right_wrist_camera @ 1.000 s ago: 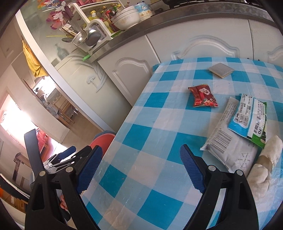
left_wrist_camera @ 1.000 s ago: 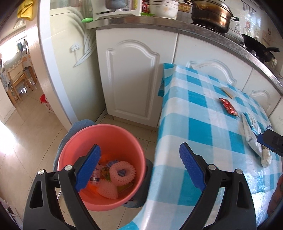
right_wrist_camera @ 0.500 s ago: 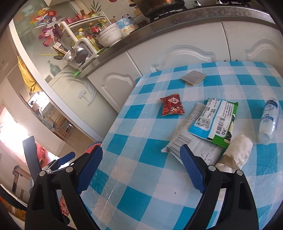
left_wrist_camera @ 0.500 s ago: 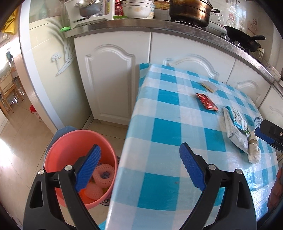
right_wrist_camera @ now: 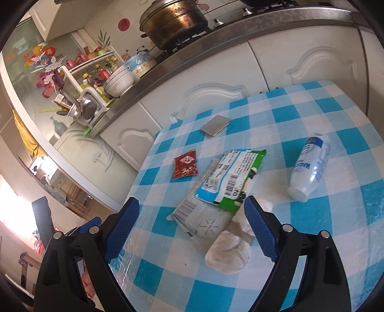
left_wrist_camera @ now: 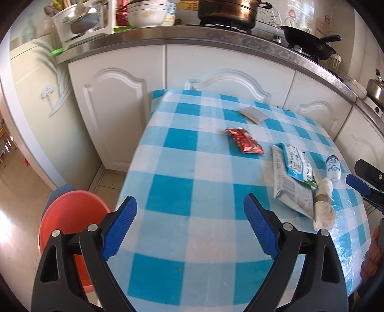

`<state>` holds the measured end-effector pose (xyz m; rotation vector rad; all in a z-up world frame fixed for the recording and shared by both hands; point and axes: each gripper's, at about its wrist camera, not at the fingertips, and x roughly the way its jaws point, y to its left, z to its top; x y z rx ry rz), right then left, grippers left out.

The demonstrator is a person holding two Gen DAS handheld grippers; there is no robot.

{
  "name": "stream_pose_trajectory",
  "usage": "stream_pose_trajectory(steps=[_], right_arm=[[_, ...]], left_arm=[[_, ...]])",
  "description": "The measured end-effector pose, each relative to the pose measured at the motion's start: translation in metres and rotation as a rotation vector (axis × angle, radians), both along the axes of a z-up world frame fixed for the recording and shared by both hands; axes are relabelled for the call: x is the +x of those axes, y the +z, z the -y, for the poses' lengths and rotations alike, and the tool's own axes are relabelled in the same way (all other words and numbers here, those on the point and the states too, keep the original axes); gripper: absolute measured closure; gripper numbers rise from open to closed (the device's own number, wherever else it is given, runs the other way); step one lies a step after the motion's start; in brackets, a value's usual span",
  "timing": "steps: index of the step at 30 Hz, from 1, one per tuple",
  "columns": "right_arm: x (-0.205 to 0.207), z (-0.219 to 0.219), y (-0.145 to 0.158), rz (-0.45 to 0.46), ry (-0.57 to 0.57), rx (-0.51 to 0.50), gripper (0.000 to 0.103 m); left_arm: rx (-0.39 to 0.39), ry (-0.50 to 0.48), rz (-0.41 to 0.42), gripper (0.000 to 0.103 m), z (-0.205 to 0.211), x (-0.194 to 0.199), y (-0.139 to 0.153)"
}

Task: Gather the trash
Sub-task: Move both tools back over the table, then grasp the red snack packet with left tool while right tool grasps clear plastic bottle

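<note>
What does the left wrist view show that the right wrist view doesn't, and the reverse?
Only the left wrist view: the red bin on the floor beside the table, and a black frying pan on the stove.

Only the right wrist view: the bottle from cap to base, lying apart from the other litter, and flower stickers on the glass.

Both: the checked tablecloth, red packet, green-and-blue wrapper, grey bag, white paper roll, grey pad, brass pot, and both grippers open and empty.

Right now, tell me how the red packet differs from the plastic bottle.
The red packet is flat, opaque and lies near the table's left edge; the plastic bottle is rounded, clear with a blue label, and lies toward the right. Both lie loose on the checked cloth, untouched.
</note>
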<state>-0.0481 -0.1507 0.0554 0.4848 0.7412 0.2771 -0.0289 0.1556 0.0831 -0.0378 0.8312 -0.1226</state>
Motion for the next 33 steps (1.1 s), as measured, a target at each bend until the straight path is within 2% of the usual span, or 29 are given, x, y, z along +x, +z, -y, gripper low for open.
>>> stream_pose_trajectory(steps=[7, 14, 25, 33], right_arm=[[-0.002, 0.055, -0.009, -0.003, -0.143, -0.002, 0.015], [0.0, 0.092, -0.013, 0.008, -0.255, -0.051, 0.015], [0.02, 0.106, -0.031, -0.049, -0.273, -0.084, 0.015], [0.036, 0.102, -0.039, -0.059, -0.238, -0.085, 0.015]], left_arm=[[-0.052, -0.047, -0.006, 0.012, 0.038, 0.033, 0.001], [-0.116, -0.071, -0.038, 0.012, 0.077, 0.086, -0.008], [0.0, -0.096, -0.084, 0.012, 0.118, 0.142, -0.027], [0.01, -0.083, -0.11, 0.013, 0.118, 0.155, -0.042]])
